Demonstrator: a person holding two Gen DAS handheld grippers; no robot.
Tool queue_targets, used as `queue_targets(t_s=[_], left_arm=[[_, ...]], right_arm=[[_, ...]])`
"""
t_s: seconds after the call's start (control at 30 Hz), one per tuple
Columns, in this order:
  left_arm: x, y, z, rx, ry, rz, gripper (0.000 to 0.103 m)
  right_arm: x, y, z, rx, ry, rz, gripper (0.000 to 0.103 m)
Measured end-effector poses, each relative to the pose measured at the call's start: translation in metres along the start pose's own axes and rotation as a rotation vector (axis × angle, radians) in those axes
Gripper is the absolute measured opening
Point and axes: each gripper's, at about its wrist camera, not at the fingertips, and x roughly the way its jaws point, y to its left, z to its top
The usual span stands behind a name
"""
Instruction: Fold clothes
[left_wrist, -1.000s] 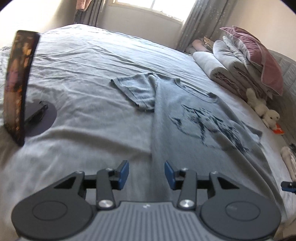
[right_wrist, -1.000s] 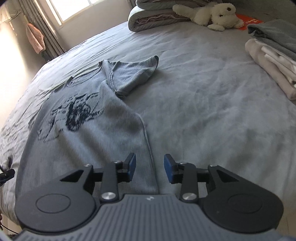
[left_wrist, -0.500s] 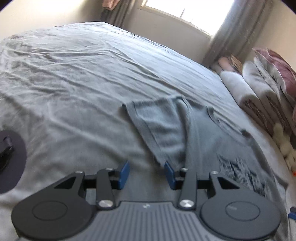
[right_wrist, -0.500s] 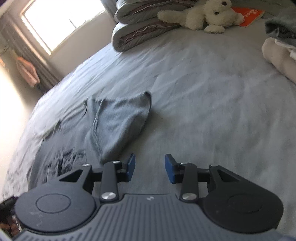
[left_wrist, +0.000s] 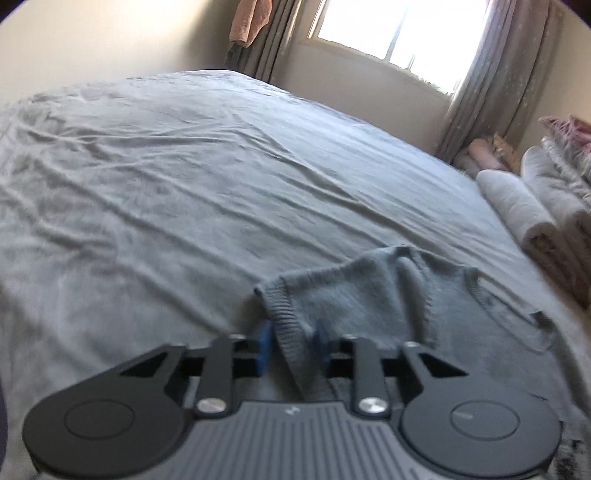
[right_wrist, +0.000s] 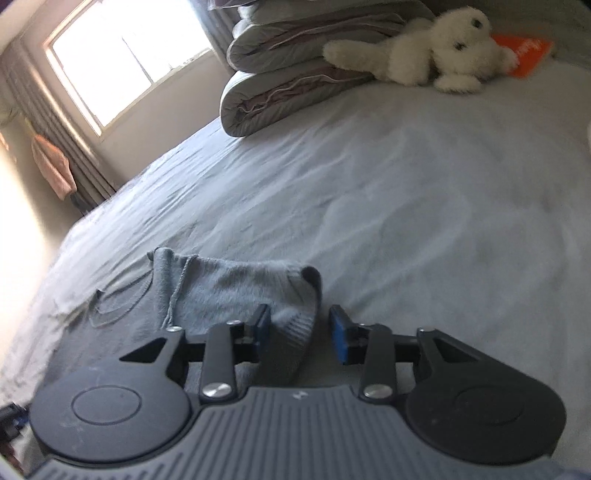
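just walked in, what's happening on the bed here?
A person with a handheld gripper in each hand is starting to fold a grey knit T-shirt laid flat on the bed. The left gripper is closing on the cuff of one sleeve. The right gripper is closing too, with the other sleeve between its jaws but the right pad not yet touching it. Nothing is folded yet.

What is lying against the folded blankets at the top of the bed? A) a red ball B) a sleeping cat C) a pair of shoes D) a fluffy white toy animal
D: in the right wrist view a fluffy white toy animal lies against the folded blankets.
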Motion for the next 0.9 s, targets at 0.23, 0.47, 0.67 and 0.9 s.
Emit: queue_targets(t_s=[0.23, 0.47, 0.67, 0.9], left_arm=[[0.007, -0.011, 0.018, 0.100, -0.029, 0.142, 0.003], [-0.004, -0.044, 0.027, 0.238, -0.062, 0.171, 0.029], [-0.011, -0.112, 0.034, 0.364, -0.072, 0.052, 0.044], [0.017, -0.214, 0.024, 0.483, 0.013, -0.216, 0.060]], right_arm=[[0.015, 0.015, 0.020, -0.153, -0.030, -0.114, 0.005], [0.014, 0.011, 0.055, -0.210, -0.111, -0.192, 0.004], [0.024, 0.009, 0.071, -0.258, -0.143, -0.195, 0.004], [0.047, -0.018, 0.068, -0.197, -0.104, -0.171, 0.004]])
